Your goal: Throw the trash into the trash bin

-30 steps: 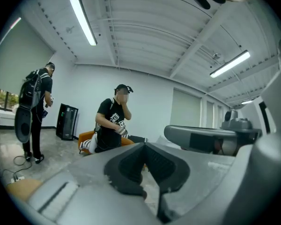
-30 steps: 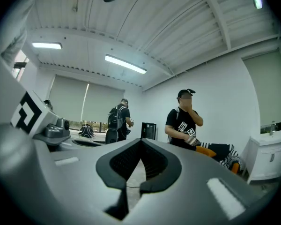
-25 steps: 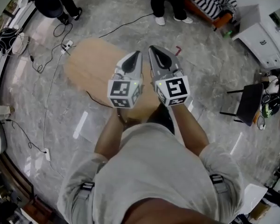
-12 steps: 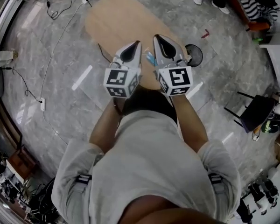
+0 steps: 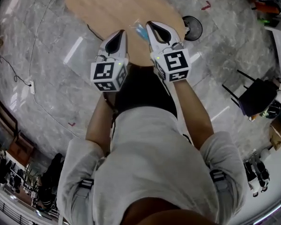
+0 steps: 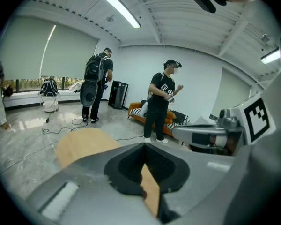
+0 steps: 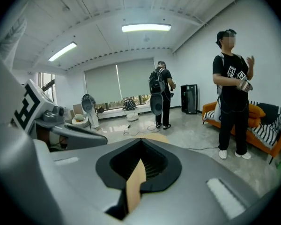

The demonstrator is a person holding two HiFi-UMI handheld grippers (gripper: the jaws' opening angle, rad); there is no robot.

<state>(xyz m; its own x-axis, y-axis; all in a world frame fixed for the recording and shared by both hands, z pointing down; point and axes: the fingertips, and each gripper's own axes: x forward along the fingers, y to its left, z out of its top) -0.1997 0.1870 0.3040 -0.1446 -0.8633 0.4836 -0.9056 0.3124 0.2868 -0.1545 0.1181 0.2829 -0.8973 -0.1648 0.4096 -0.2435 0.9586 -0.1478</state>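
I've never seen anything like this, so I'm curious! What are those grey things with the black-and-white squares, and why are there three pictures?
A person holds a grabbing tool in each hand. The left tongs and the right tongs are closed and empty. The cubes with squares belong to the tools. One picture comes from a camera on the person's head, looking down at their arms. The other two come from cameras riding on each tool, looking along its tongs into a room where other people stand. Ahead is a wooden table with a bluish scrap on it, probably trash. The round black thing on the floor beside it may be the bin.
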